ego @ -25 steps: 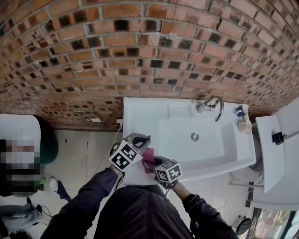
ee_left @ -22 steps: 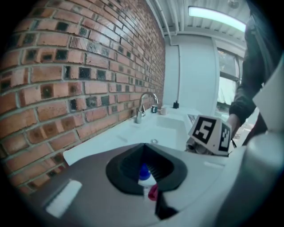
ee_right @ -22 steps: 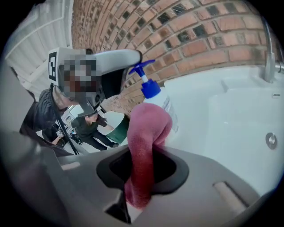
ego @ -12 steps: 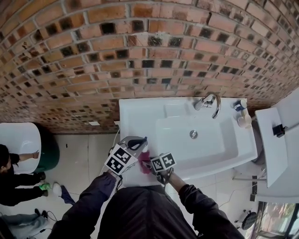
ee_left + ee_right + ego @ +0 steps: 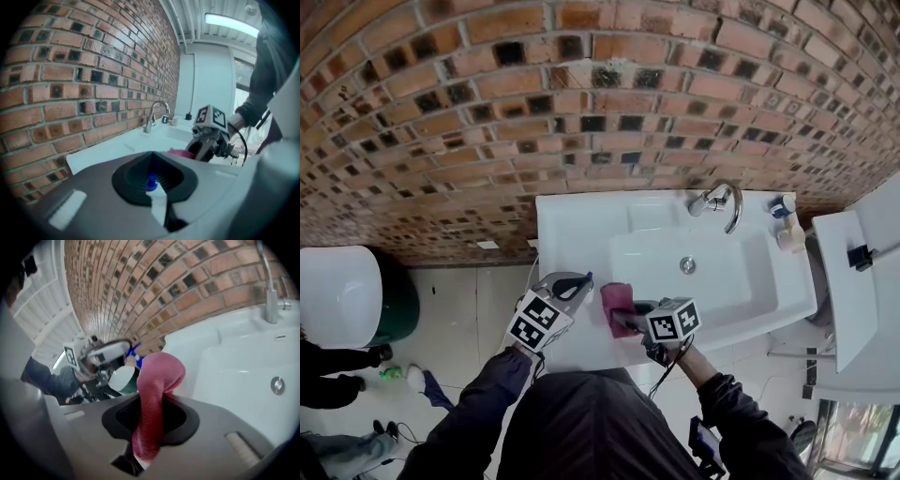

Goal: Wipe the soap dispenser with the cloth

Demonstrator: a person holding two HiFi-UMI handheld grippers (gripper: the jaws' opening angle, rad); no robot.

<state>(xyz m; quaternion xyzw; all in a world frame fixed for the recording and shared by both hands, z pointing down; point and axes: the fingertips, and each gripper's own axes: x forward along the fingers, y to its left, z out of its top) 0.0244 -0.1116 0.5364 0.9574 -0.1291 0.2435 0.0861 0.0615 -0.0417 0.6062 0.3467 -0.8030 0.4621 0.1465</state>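
My left gripper (image 5: 578,280) hangs over the front left rim of the white sink (image 5: 567,220). It is shut, and in the left gripper view a small white bottle with a blue top (image 5: 150,181), which looks like the soap dispenser, sits pinched between its jaws. The blue top (image 5: 133,351) also sticks out of that gripper's tip in the right gripper view. My right gripper (image 5: 630,320) is just to the right, over the sink's front rim, shut on a pink cloth (image 5: 617,301). The cloth (image 5: 158,378) stands up from the jaws and curls over at the top, a little apart from the left gripper.
A brick wall runs behind the sink. A chrome faucet (image 5: 724,204) stands at the back, with two small bottles (image 5: 787,230) at the back right corner. A white counter (image 5: 839,300) is at the right. A white bin (image 5: 337,295) and a person (image 5: 333,380) are on the floor to the left.
My right gripper has lifted the pink cloth off the sink's front left rim and carried it to the right, away from the left gripper. The left gripper has stayed in place.
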